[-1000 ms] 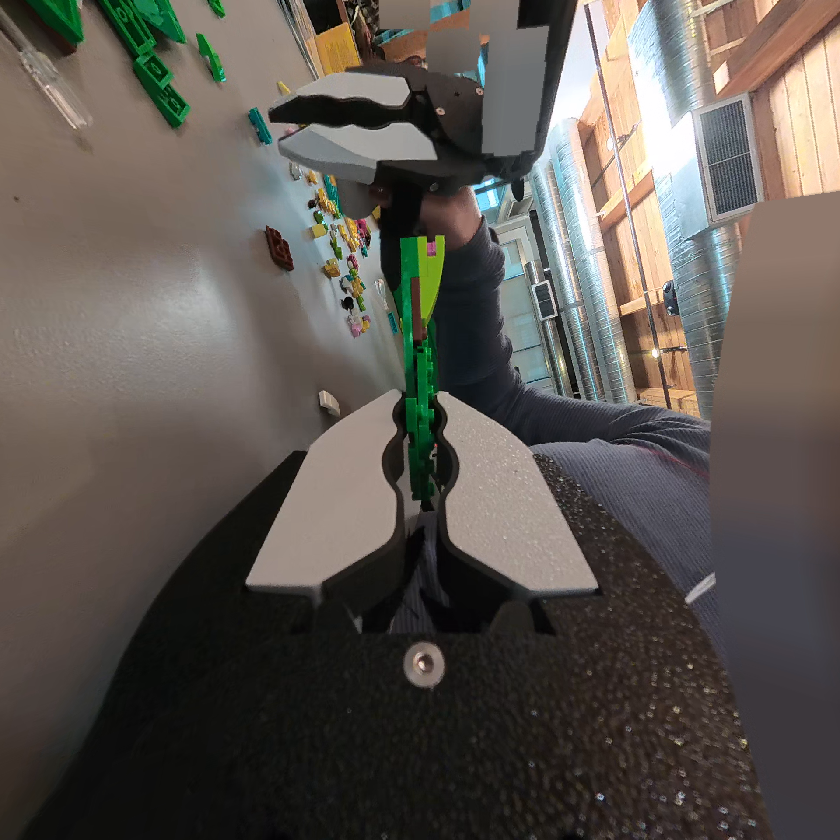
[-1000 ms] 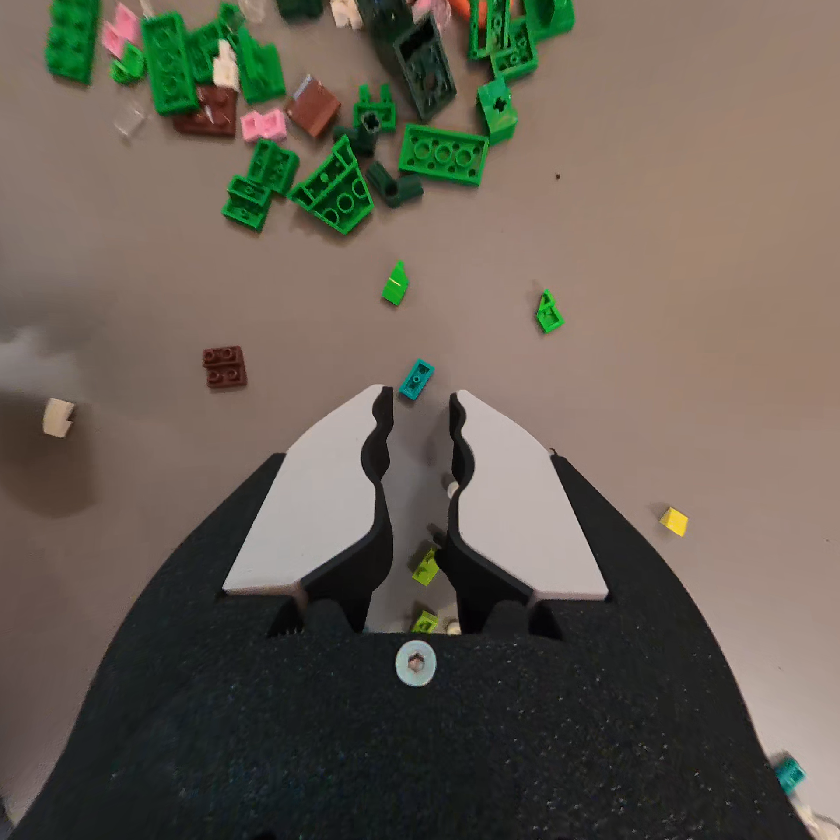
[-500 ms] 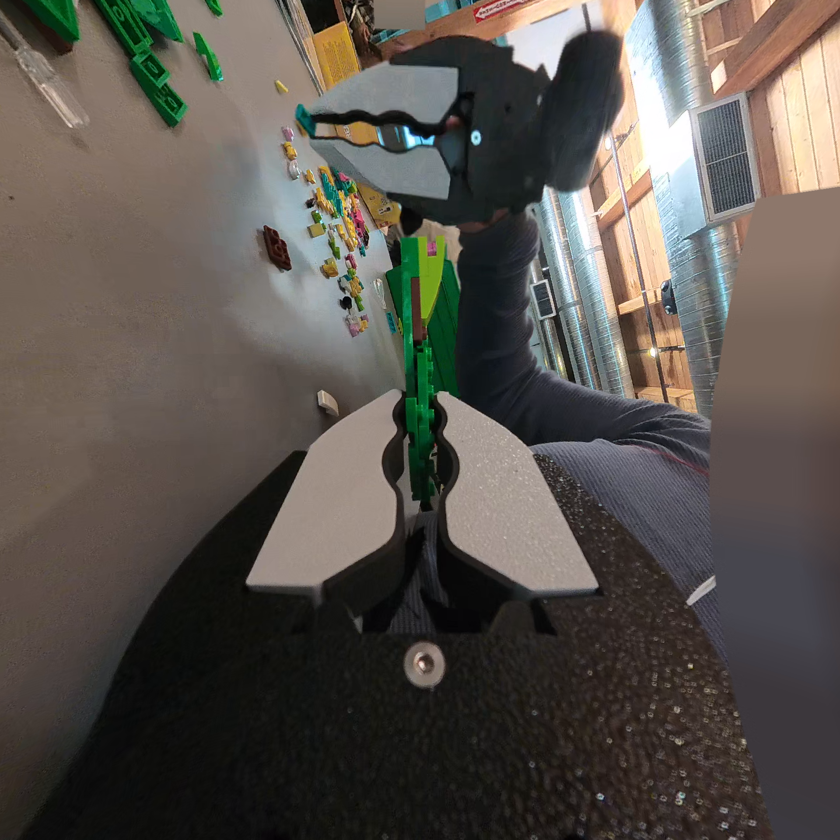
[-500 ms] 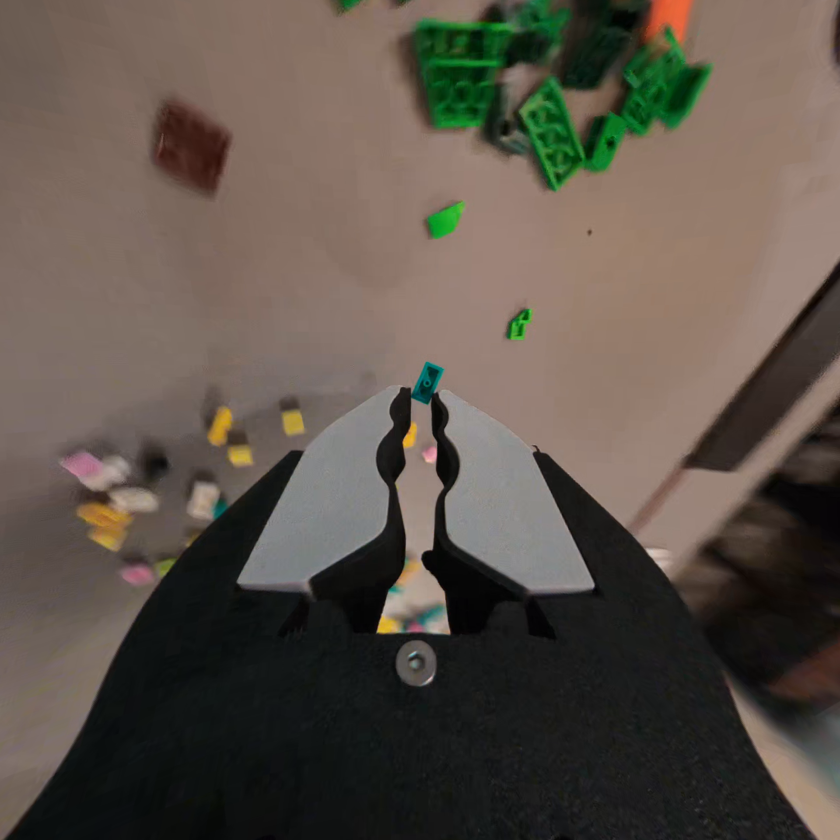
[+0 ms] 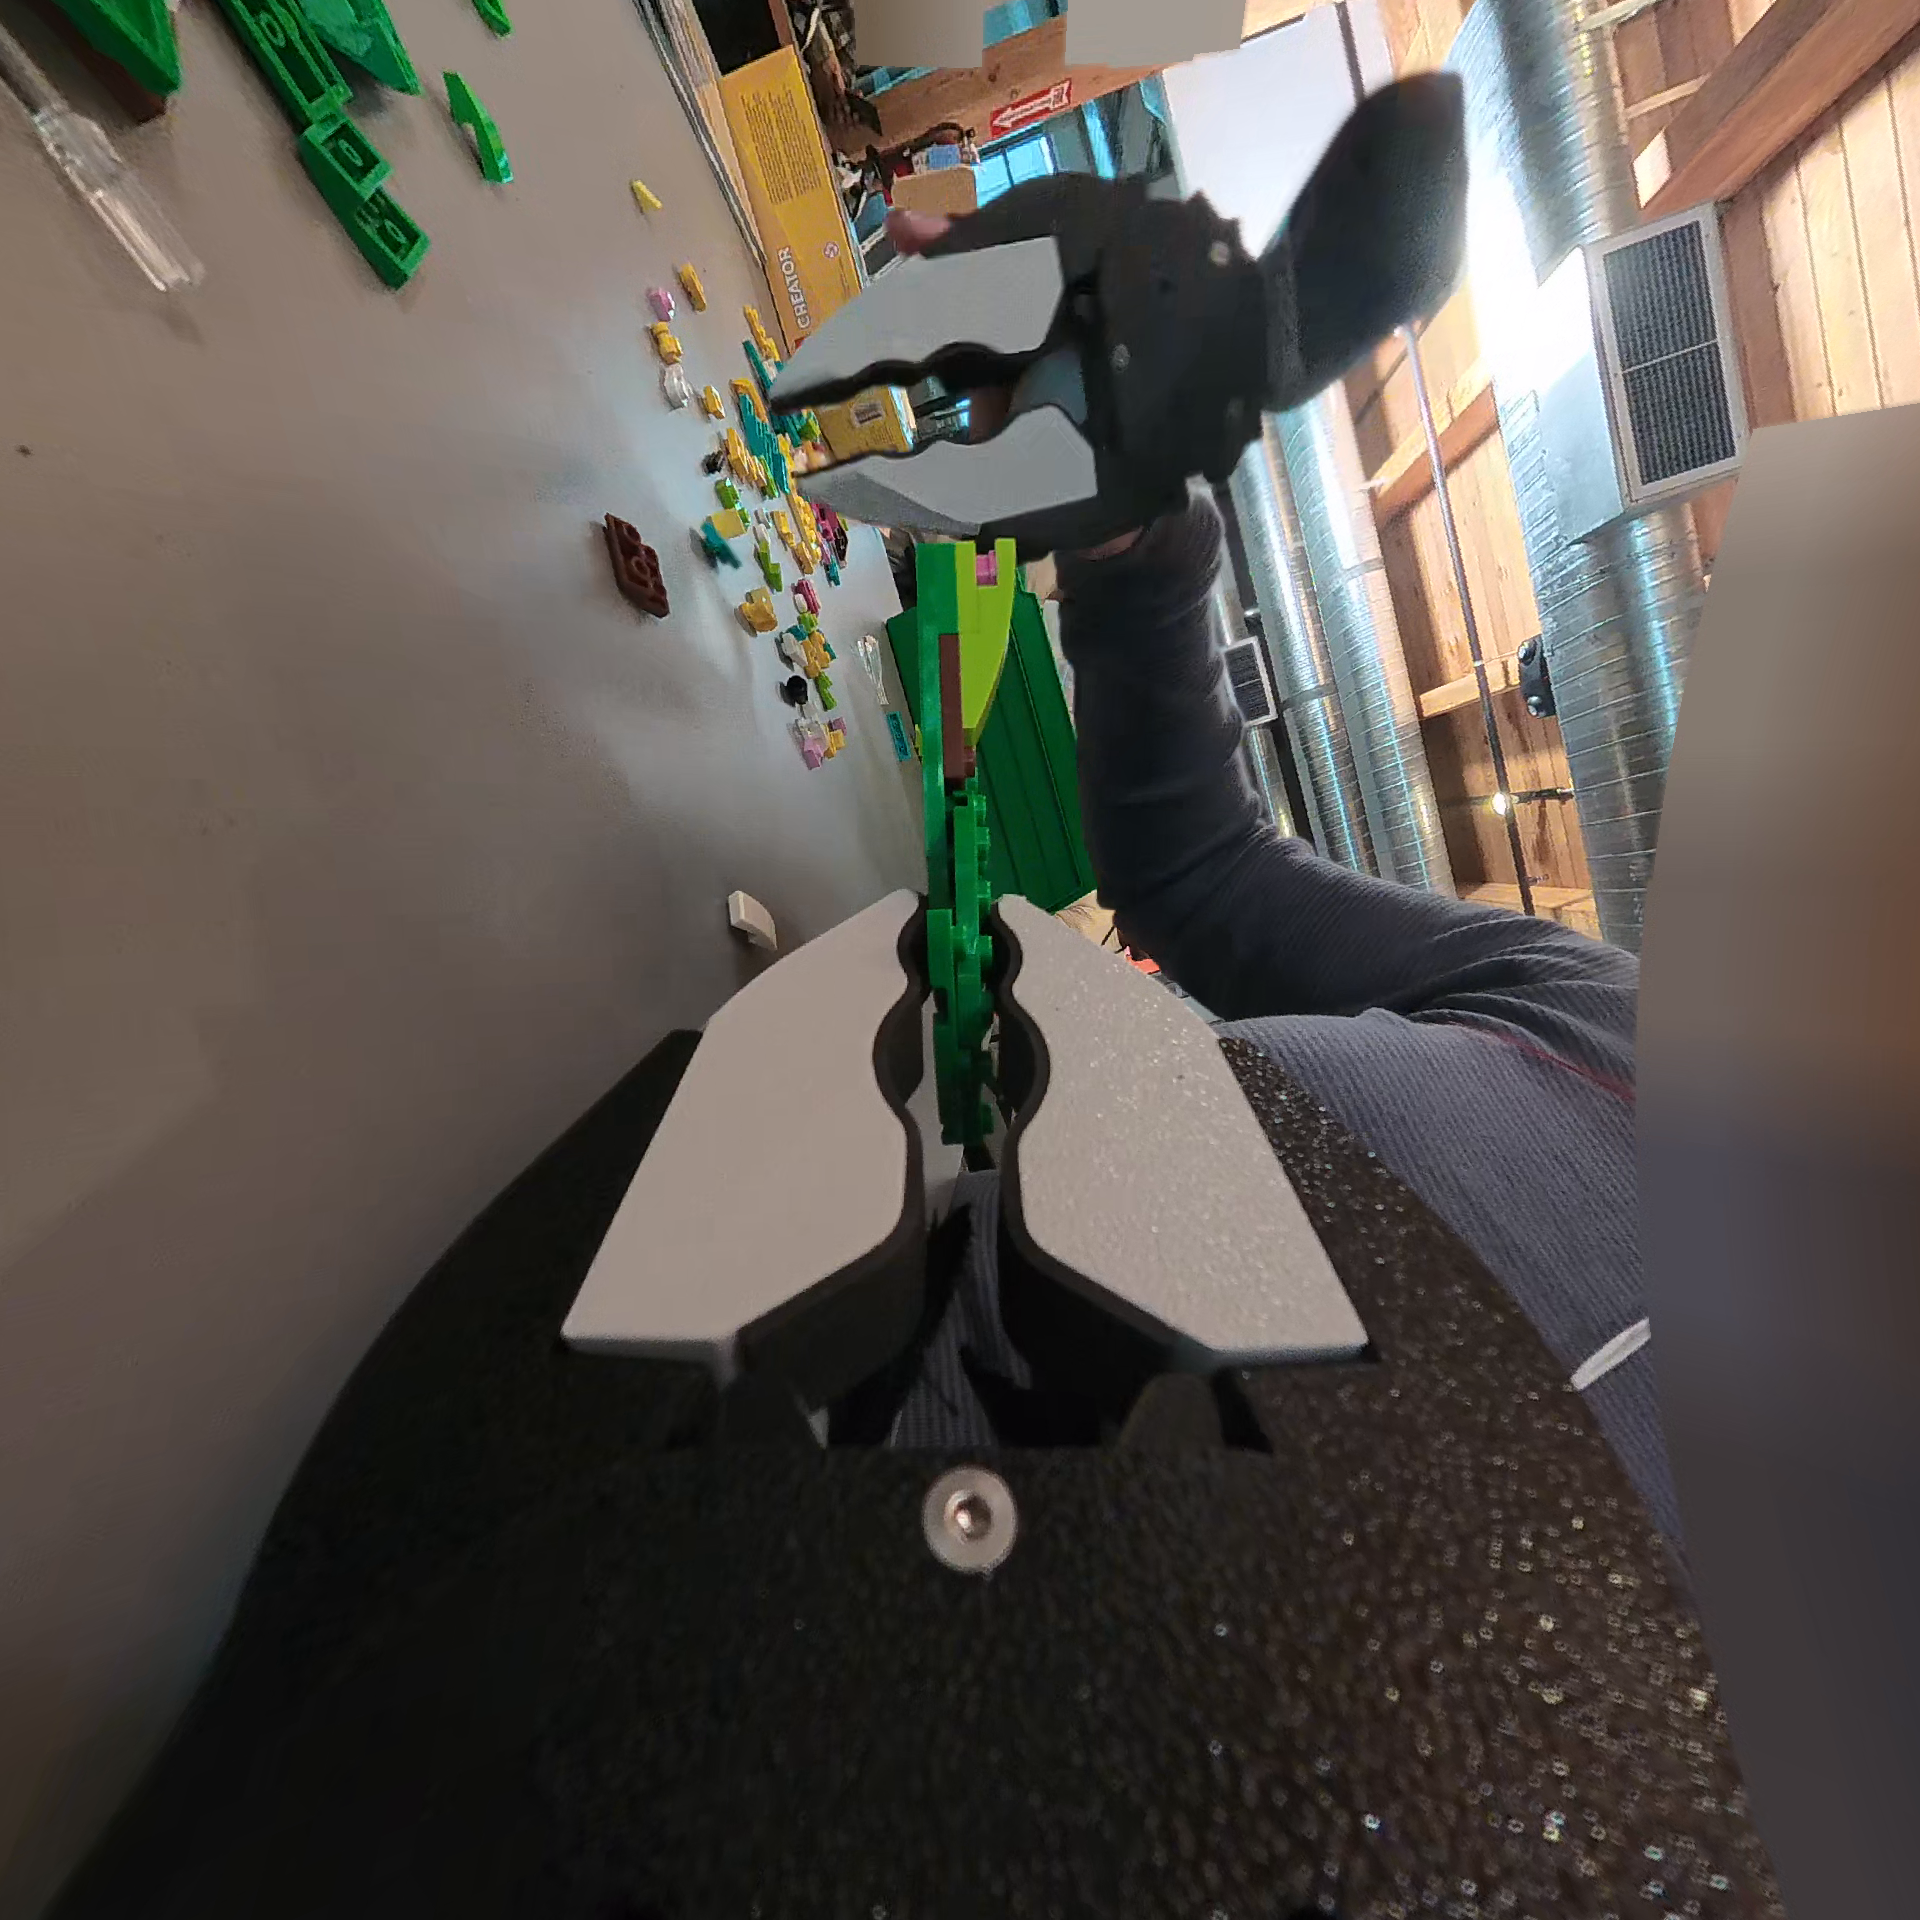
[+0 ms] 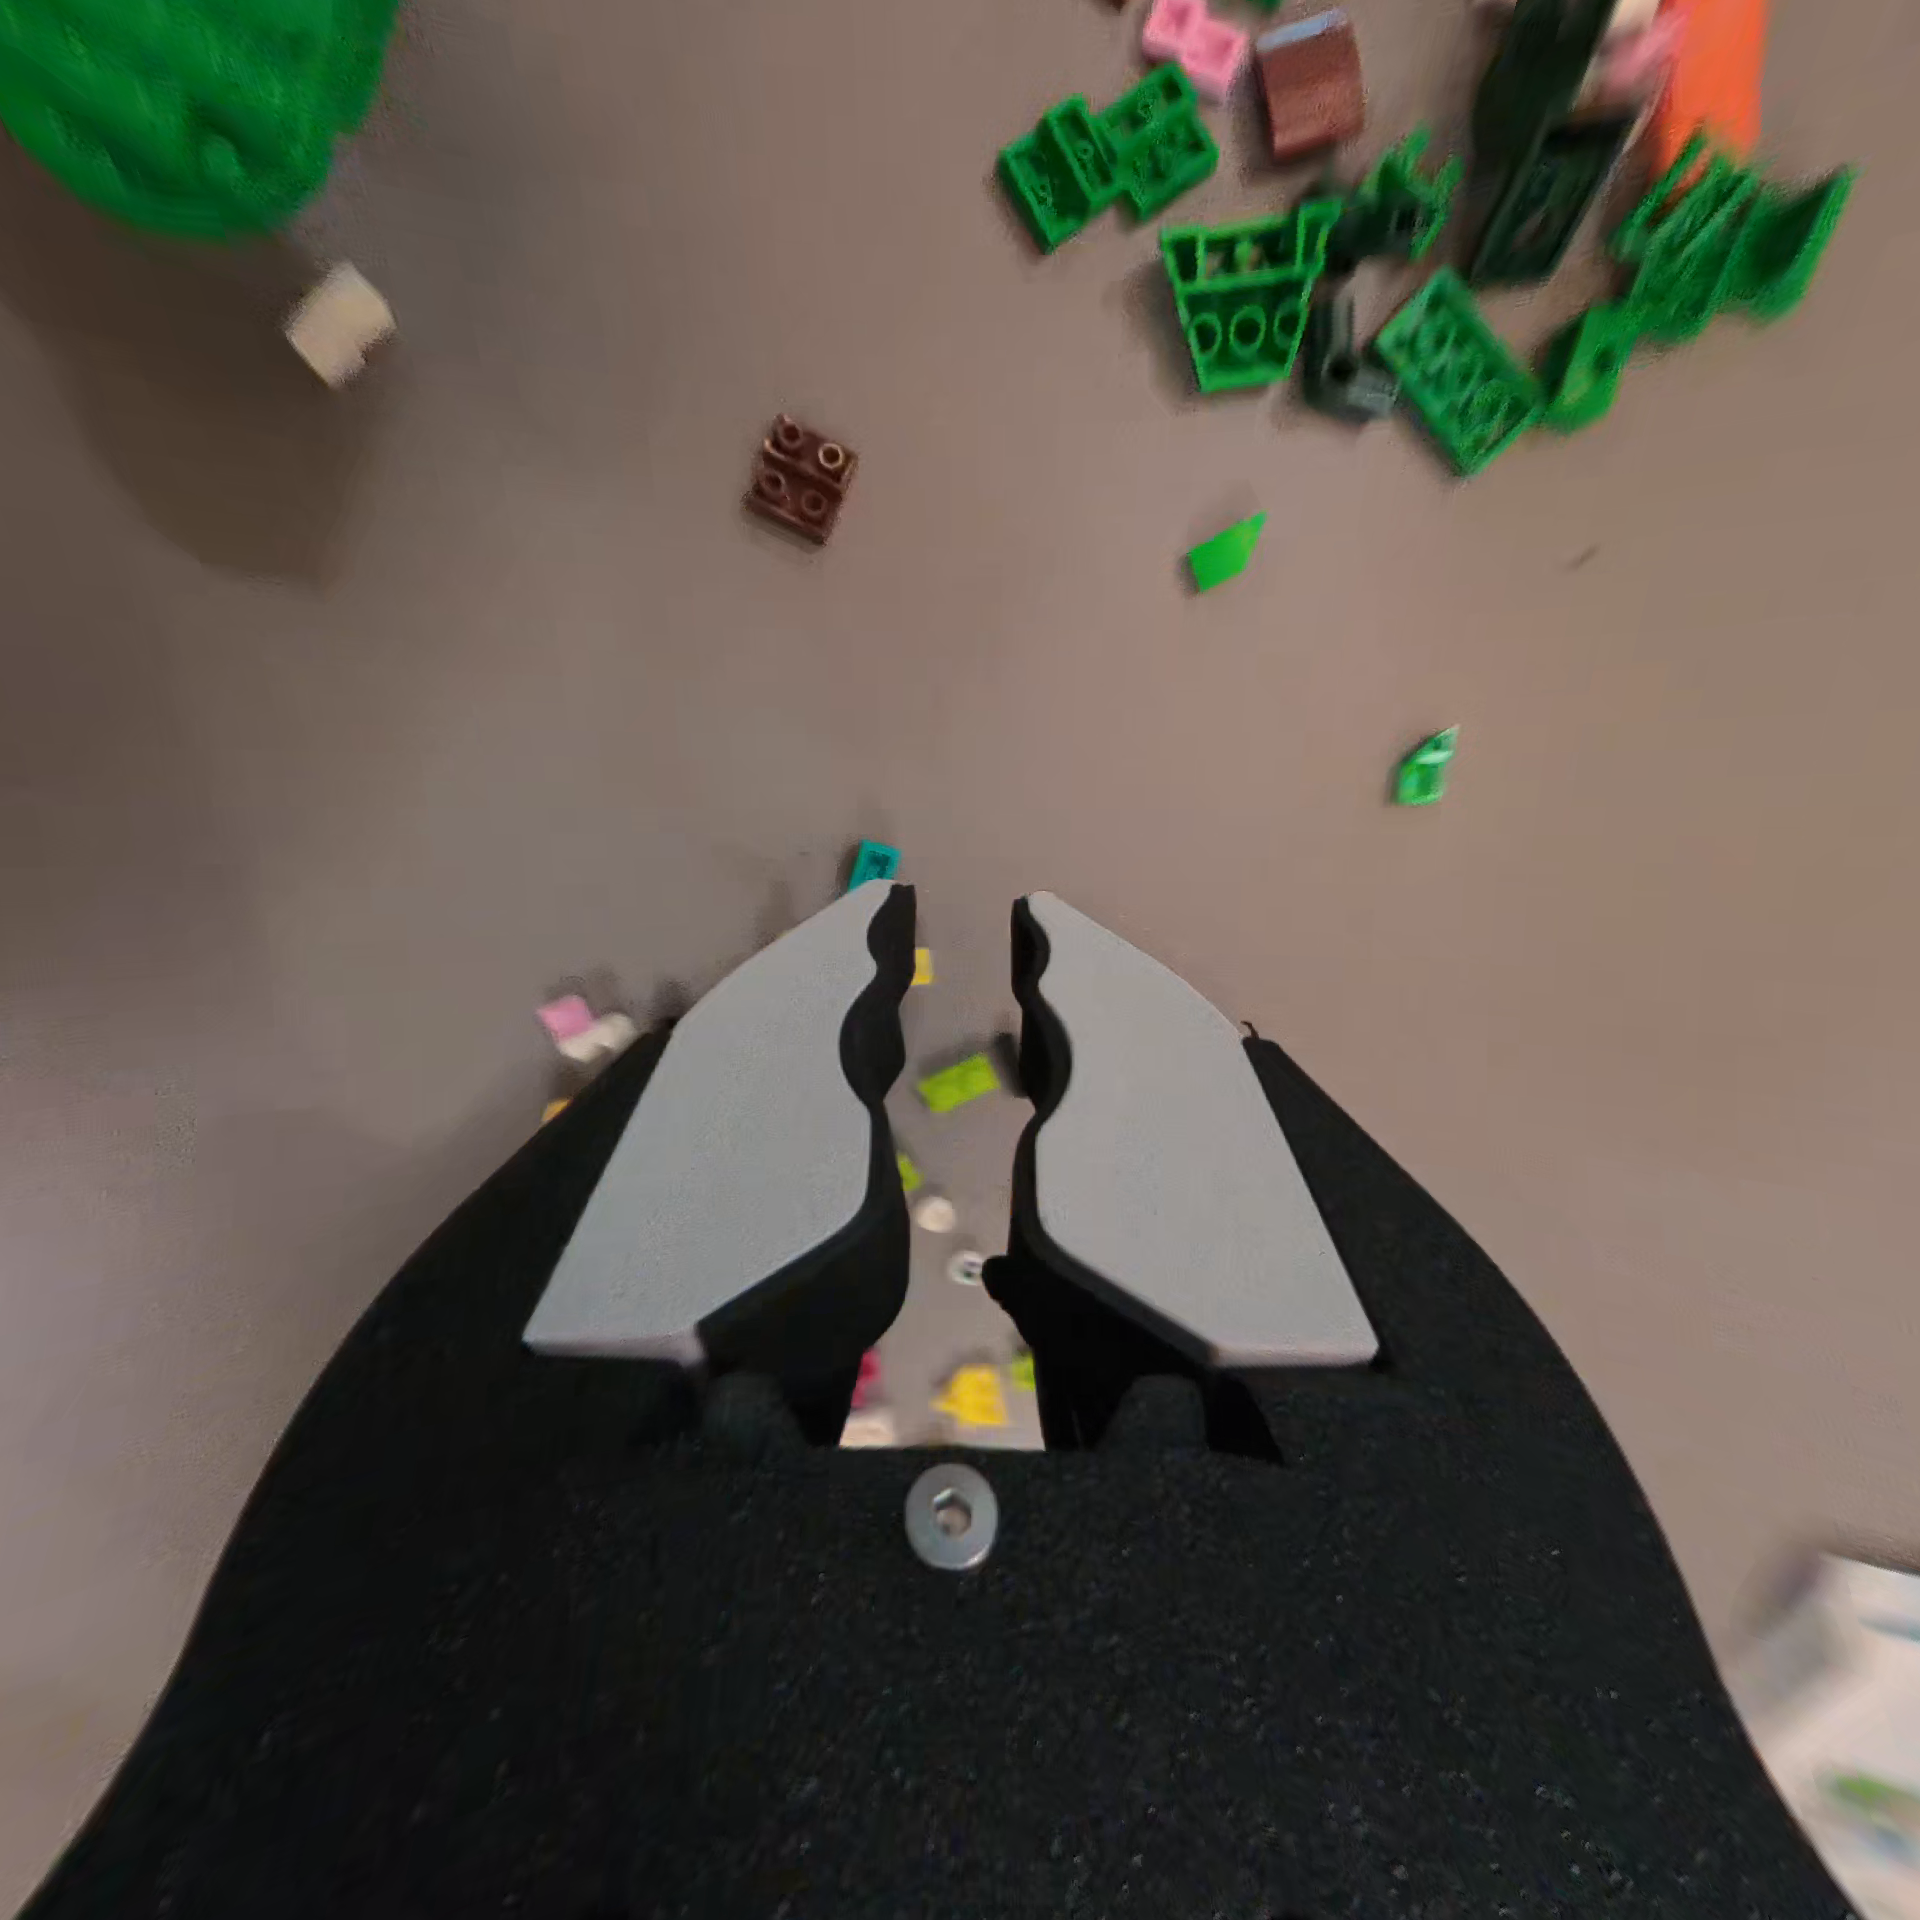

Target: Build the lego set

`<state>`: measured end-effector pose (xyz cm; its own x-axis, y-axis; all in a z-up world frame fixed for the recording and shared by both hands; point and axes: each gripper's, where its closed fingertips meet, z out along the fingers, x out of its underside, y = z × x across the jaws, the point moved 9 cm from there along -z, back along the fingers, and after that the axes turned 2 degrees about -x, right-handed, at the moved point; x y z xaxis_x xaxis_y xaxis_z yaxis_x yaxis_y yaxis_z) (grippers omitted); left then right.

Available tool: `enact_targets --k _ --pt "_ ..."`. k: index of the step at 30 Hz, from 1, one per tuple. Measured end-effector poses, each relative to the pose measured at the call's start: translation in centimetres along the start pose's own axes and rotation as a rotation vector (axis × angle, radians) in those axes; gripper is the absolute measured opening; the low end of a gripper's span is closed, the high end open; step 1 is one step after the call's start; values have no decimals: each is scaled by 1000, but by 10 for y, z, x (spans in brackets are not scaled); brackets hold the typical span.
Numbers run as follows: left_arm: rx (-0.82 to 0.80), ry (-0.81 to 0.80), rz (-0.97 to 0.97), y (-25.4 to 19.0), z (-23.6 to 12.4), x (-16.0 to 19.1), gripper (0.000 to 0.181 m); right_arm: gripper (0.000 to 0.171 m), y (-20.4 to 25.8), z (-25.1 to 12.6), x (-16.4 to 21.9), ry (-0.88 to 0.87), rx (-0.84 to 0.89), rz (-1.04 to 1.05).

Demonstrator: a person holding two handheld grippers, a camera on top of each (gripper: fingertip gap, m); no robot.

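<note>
My left gripper [image 5: 961, 904] is shut on a flat green lego assembly [image 5: 961, 790], held edge-on and sticking out forward, with a lime curved piece and a brown strip near its far end. The assembly shows blurred at the top left of the right wrist view [image 6: 177, 104]. My right gripper [image 6: 961, 899] is open with nothing between its jaws. A small teal piece [image 6: 873, 862] sits just off its left fingertip; I cannot tell whether it touches it. In the left wrist view the right gripper [image 5: 800, 436] hovers above the far end of the assembly.
On the grey table lie a brown 2x2 brick [image 6: 800, 488], a white piece [image 6: 338, 322], a pile of green bricks [image 6: 1455, 260] and several small yellow, pink and teal pieces [image 5: 779, 499]. A yellow box [image 5: 790, 177] stands at the far edge. A person's sleeve [image 5: 1351, 935] is at the right. One gripper's finger ends stand about 20 cm off the other's.
My right gripper closed on the teal piece, lifted it and swung towards the assembly; now its jaws have opened and the piece is off the left fingertip. The left gripper has not moved.
</note>
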<state>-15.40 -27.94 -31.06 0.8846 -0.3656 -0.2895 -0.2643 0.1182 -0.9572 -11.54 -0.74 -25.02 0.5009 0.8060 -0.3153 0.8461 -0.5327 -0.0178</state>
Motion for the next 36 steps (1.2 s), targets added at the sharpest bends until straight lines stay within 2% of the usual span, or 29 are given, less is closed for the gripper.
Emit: enact_targets --k 2,4,15,17,20,22,25,29,33,36 --pt "-1 0 1 0 0 0 8 16 0 5 6 -69 -82 153" --pt "0 0 0 0 0 0 8 16 5 11 10 -97 -101 211" --pt "7 1 -2 0 0 0 8 7 29 28 7 6 11 79" --pt "7 2 -2 0 0 0 8 7 29 27 5 -17 -62 105" --pt "6 2 -2 0 0 0 8 7 30 24 1 -29 -288 181" --pt "5 4 -1 0 0 0 8 7 32 22 0 48 -430 230" --pt "4 4 0 0 0 0 8 7 41 20 -3 291 -568 299" --pt "6 3 0 0 0 0 8 7 62 11 6 575 -544 347" --pt "9 8 1 0 0 1 8 7 85 0 50 778 -477 490" --pt "17 12 -1 -1 1 1 8 7 100 2 84 951 -490 595"
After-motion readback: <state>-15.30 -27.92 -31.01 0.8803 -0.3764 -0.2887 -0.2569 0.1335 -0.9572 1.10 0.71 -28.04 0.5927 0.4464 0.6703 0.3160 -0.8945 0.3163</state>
